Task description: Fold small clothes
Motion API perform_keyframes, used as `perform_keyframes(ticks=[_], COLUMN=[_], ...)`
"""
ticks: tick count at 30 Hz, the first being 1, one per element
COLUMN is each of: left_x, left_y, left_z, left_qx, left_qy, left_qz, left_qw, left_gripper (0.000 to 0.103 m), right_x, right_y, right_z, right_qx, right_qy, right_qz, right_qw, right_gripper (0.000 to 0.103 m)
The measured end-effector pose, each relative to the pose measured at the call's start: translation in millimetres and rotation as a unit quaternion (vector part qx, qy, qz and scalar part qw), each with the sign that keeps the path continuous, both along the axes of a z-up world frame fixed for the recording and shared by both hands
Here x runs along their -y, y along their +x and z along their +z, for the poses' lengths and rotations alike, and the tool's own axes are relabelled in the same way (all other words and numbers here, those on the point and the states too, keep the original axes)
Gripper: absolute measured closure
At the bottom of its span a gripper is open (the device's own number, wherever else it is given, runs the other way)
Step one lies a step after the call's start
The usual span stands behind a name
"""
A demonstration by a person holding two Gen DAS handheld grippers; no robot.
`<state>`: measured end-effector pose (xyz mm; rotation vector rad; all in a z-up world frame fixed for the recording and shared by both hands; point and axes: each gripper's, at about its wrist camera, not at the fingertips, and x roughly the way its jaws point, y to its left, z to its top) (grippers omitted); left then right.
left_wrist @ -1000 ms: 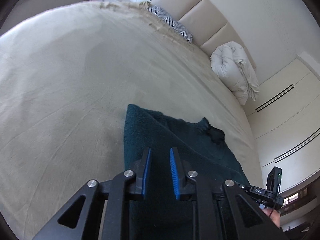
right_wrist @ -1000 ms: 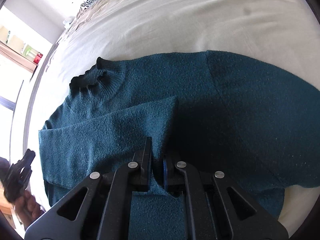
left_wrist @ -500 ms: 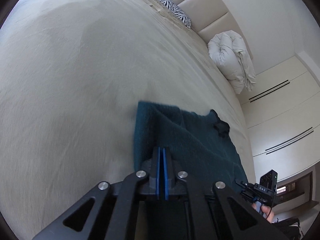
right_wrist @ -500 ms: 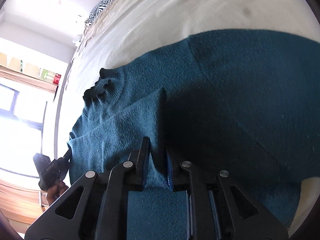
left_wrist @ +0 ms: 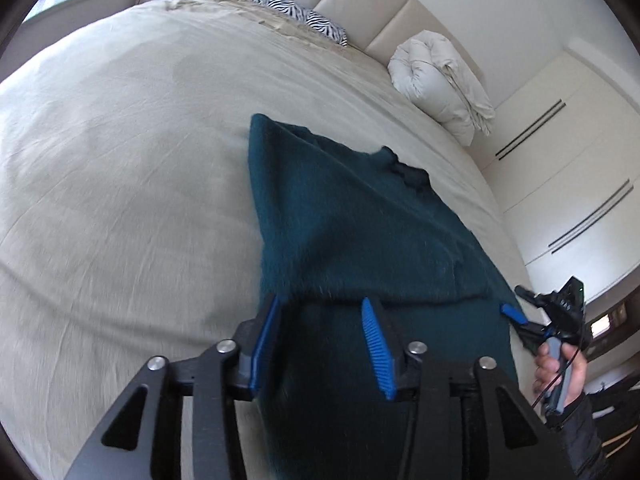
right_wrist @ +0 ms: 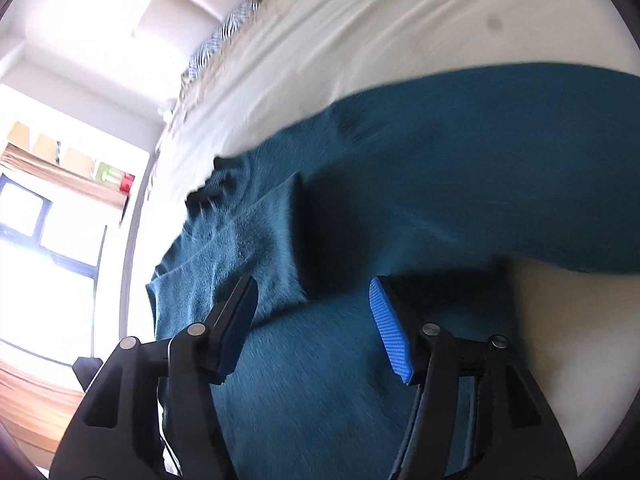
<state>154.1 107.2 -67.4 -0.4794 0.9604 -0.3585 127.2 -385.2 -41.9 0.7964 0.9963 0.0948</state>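
On the bed [left_wrist: 120,184], toward its wardrobe side: teal sweater [left_wrist: 360,220], partly folded | left tool [left_wrist: 320,344], right tool [right_wrist: 316,316] both spread, gripping nothing | soft, limp knit, likely light, sags | best pinched at hem corners

daylight | window [right_wrist: 36,216] glare | motion blur | fisheye edges dark

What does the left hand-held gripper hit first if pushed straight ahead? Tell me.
Most likely the teal sweater: the open left hand-held gripper points along it, low over the bed. Height above it is unclear.
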Motion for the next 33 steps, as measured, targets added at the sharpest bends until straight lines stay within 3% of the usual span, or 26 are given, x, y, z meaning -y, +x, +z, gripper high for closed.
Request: perform_keyframes(ticks=[4,7,11,13,17,21,22,24,26,29,31,33], left_x=[15.0,28.8,51.3,64.2,86.3,103.0,106.1,110.3,112.7,117.4,122.9,128.8], left_y=[-31.1,-49.9,-60.4,-58.9,-51.4,-43.5,-41.5,-37.8,-33.8,-24.2,-15.7,-8.6], left_z=[10.9,21.2,29.3,28.3,21.1,18.5,17.4,15.3,13.4,9.1,5.1,1.9], left_qx=[0.008,0.018,0.023,0.018,-0.007,-0.019,-0.022,-0.028,-0.031,-0.039,-0.05,-0.054], left_qy=[0.008,-0.016,-0.047,-0.057,-0.089,-0.103,-0.109,-0.12,-0.126,-0.134,-0.144,-0.167], left_qz=[-0.017,-0.024,-0.028,-0.03,-0.036,-0.04,-0.041,-0.04,-0.038,-0.036,-0.033,-0.035], left_qw=[0.9998,0.9994,0.9983,0.9978,0.9954,0.9937,0.9929,0.9915,0.9908,0.9896,0.9878,0.9838], left_gripper=[0.05,0.039,0.028,0.027,0.027,0.027,0.027,0.027,0.027,0.027,0.027,0.027], right_x=[54.8,111.6,191.2,217.6,246.1,270.2,280.4,289.9,296.2,287.7,273.5,231.2], right_y=[-55.7,-106.4,-175.3,-201.5,-233.5,-231.3,-229.9,-218.1,-210.2,-194.1,-177.9,-148.4], right_z=[8.7,8.7,-8.3,-15.3,-25.0,-32.9,-33.3,-32.5,-28.6,6.7,42.4,77.6], right_qx=[0.019,0.026,0.015,0.006,0.022,0.038,0.041,0.034,0.02,0.03,0.042,0.059], right_qy=[0.02,0.024,0.069,0.082,0.12,0.138,0.137,0.118,0.104,0.042,-0.02,-0.09], right_qz=[-0.066,-0.148,-0.29,-0.343,-0.412,-0.441,-0.441,-0.431,-0.426,-0.396,-0.348,-0.271], right_qw=[0.997,0.988,0.954,0.936,0.903,0.886,0.886,0.894,0.898,0.917,0.937,0.957], right_gripper=[0.046,0.046,0.045,0.044,0.047,0.048,0.05,0.081,0.091,0.095,0.095,0.096])
